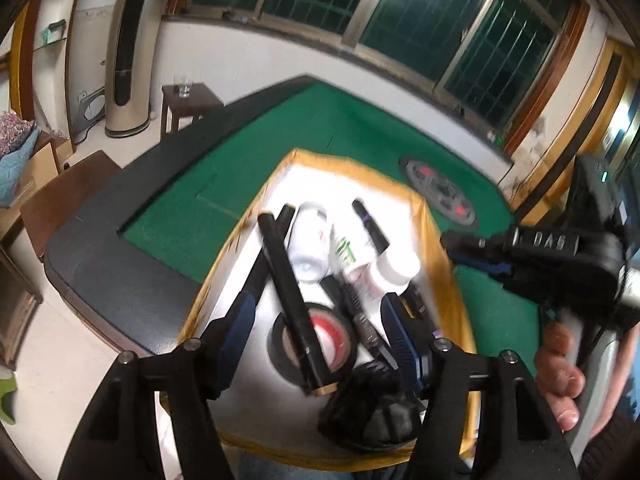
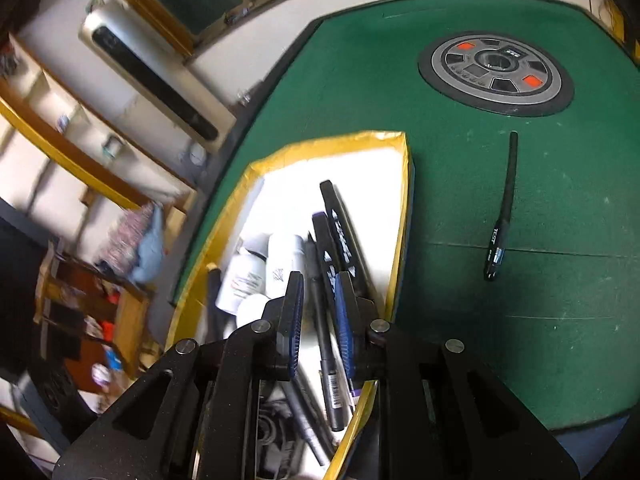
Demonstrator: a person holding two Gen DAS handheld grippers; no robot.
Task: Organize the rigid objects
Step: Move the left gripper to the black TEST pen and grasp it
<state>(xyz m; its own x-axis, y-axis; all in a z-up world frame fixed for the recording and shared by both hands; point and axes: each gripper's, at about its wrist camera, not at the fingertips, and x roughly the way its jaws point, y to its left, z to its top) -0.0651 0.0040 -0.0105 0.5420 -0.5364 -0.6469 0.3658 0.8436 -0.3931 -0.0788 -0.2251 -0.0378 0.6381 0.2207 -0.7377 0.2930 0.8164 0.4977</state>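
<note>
A white box with a yellow taped rim [image 1: 262,200] stands on the green table. It holds a long black bar [image 1: 288,280], a tape roll [image 1: 336,332], white bottles [image 1: 310,240], pens and a black brush-like object [image 1: 372,408]. My left gripper [image 1: 318,322] hovers over the box with its jaws wide open; the bar and roll lie below, untouched. In the right wrist view my right gripper [image 2: 319,316] hangs above the same box [image 2: 332,140], jaws a narrow gap apart with nothing gripped; pens [image 2: 332,240] and bottles [image 2: 244,280] lie beneath. A black antenna-like stick [image 2: 502,216] lies on the felt.
The round control panel [image 2: 496,72] sits in the middle of the table. My right gripper [image 1: 454,244] and a hand [image 1: 560,376] show at the right of the left wrist view. A small side table with a glass [image 1: 184,88] stands beyond the table's dark rim.
</note>
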